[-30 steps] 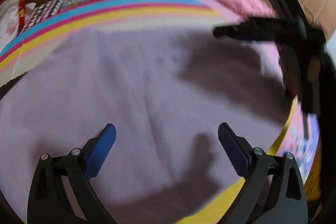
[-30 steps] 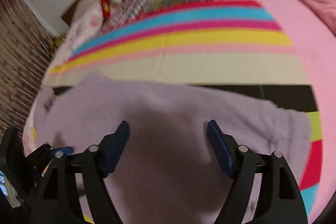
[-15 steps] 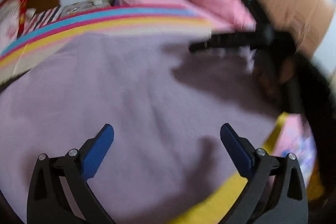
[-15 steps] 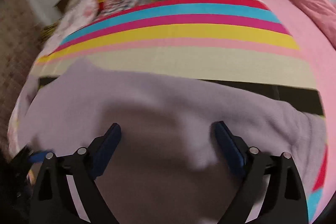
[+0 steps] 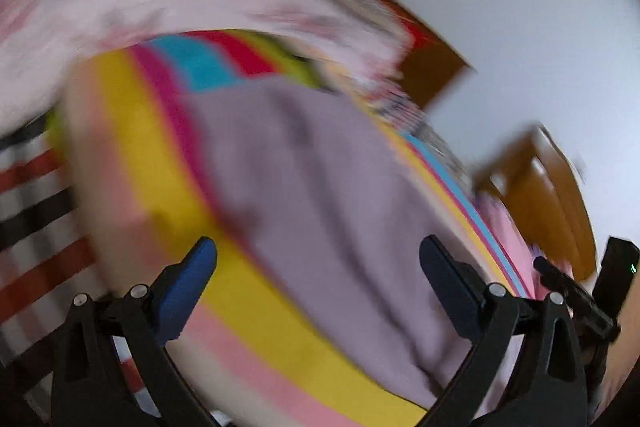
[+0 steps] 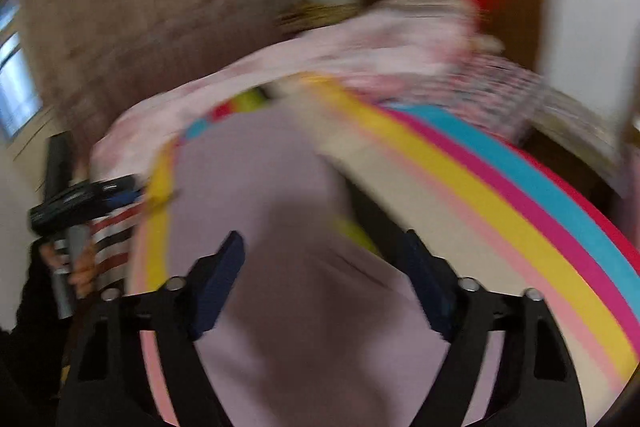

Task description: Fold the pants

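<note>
I am viewing both wrist feeds, and both are motion-blurred, so fine detail is not readable. The pants [image 5: 340, 203] are lying on the bed [image 5: 256, 311], spread over its striped cover, as one lilac panel with a few shallow creases. In the right wrist feed the pants [image 6: 304, 267] are reaching from below the fingers toward the far edge of the bed, where pink bedding [image 6: 360, 47] is piled.

The left hand-held gripper [image 5: 318, 269] is standing released, its jaws wide apart and nothing between the pads; it is hovering over the pants near the side edge of the bed. The right hand-held gripper [image 6: 324, 275] is also released and empty: its jaws have just been closing somewhat, yet they are standing well apart with only cloth lying beneath them, not pinched. In the right feed I am also seeing the person's hand [image 6: 76, 263] carrying the left gripper [image 6: 84, 199] beyond the bed's edge.

Progress, as I am judging it: the garment is looking like a single flat panel, so at least a first fold may be laid, but I cannot tell the layer count through the blur. No cloth is being held, so a further fold, if one is needed, is not yet started. What is remaining is likely to be taking one end and folding it across the other.
</note>
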